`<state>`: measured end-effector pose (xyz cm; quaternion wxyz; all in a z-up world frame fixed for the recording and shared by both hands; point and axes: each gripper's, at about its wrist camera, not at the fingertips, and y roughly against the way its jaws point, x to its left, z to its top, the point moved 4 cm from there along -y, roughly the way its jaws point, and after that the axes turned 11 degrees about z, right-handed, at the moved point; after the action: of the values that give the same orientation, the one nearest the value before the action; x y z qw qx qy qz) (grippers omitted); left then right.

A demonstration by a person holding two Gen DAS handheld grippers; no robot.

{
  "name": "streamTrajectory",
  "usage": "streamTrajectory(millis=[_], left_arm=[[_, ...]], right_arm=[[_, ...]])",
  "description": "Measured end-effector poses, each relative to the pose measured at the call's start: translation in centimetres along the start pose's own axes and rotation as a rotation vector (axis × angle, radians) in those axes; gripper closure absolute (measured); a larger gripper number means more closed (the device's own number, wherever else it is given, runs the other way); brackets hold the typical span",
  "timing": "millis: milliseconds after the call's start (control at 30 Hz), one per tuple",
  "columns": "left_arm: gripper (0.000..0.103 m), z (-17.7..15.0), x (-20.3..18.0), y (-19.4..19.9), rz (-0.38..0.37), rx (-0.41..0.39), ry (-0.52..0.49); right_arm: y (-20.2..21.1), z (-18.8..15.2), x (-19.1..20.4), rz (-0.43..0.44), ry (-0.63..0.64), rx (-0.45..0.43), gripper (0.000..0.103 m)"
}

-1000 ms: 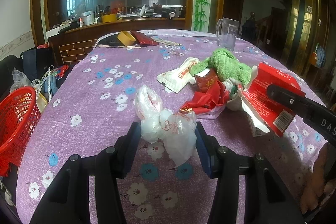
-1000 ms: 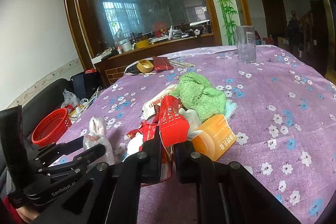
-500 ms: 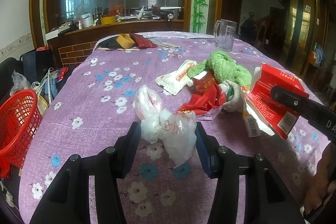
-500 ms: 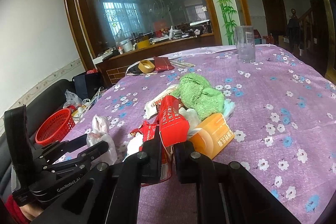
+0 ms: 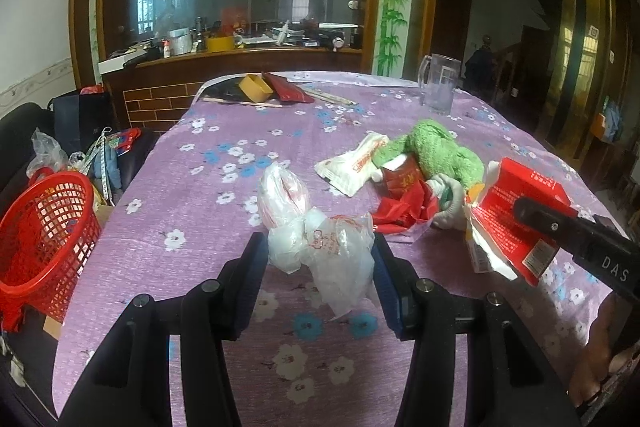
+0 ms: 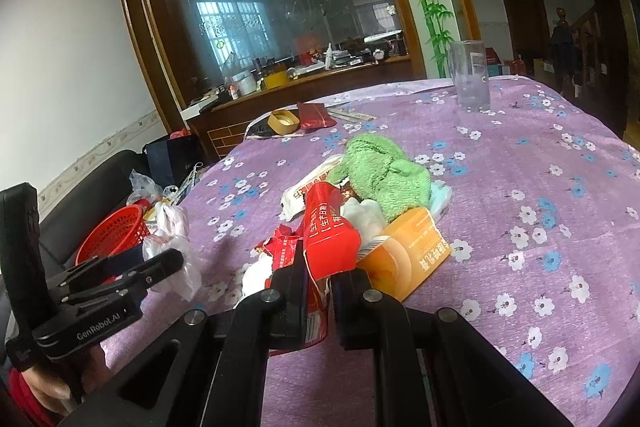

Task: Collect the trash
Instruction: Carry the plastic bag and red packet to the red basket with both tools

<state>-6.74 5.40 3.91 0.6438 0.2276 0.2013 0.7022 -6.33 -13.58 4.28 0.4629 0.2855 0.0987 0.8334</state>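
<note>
The left gripper (image 5: 318, 259), clamped on the crumpled plastic bag (image 5: 320, 239), has lifted slightly off the table. The right gripper (image 6: 320, 279) still pinches the torn red carton (image 6: 326, 227). Both look ready for the red basket (image 5: 44, 227).

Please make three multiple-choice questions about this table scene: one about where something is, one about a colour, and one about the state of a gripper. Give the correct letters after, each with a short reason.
1. Where is the red basket?
A. Beyond the table's edge, on the left of the left wrist view
B. On the tablecloth, next to the glass mug
C. On top of the green cloth

2. What colour is the fluffy cloth in the pile of trash?
A. Blue
B. Green
C. Yellow

3. What is the right gripper doing?
A. Standing open above bare tablecloth
B. Closed on the red carton
C. Closed on the glass mug

Answers:
1. A: the basket sits off the purple tablecloth, on the left side.
2. B: the cloth is bright green in both views.
3. B: its fingers press the red carton's torn end, and the mug stands far back on the table.
</note>
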Motion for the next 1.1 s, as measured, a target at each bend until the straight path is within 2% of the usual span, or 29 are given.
streamTrajectory(millis=[433, 600, 833, 1100], left_arm=[[0.053, 0.7, 2.6, 0.7, 0.024, 0.0, 0.041], [0.053, 1.6, 4.7, 1.6, 0.044, -0.013, 0.073], [0.053, 2.9, 10.5, 3.0, 0.113, -0.022, 0.147], [0.053, 2.9, 20.8, 3.6, 0.236, -0.006, 0.26]], right_arm=[[-1.5, 0.4, 2.2, 0.045, 0.037, 0.054, 0.092], [-2.8, 1.3, 3.8, 0.092, 0.054, 0.1, 0.092], [-5.5, 3.5, 7.9, 0.168, 0.111, 0.16, 0.092], [-10.3, 5.7, 15.0, 0.27, 0.198, 0.238, 0.091]])
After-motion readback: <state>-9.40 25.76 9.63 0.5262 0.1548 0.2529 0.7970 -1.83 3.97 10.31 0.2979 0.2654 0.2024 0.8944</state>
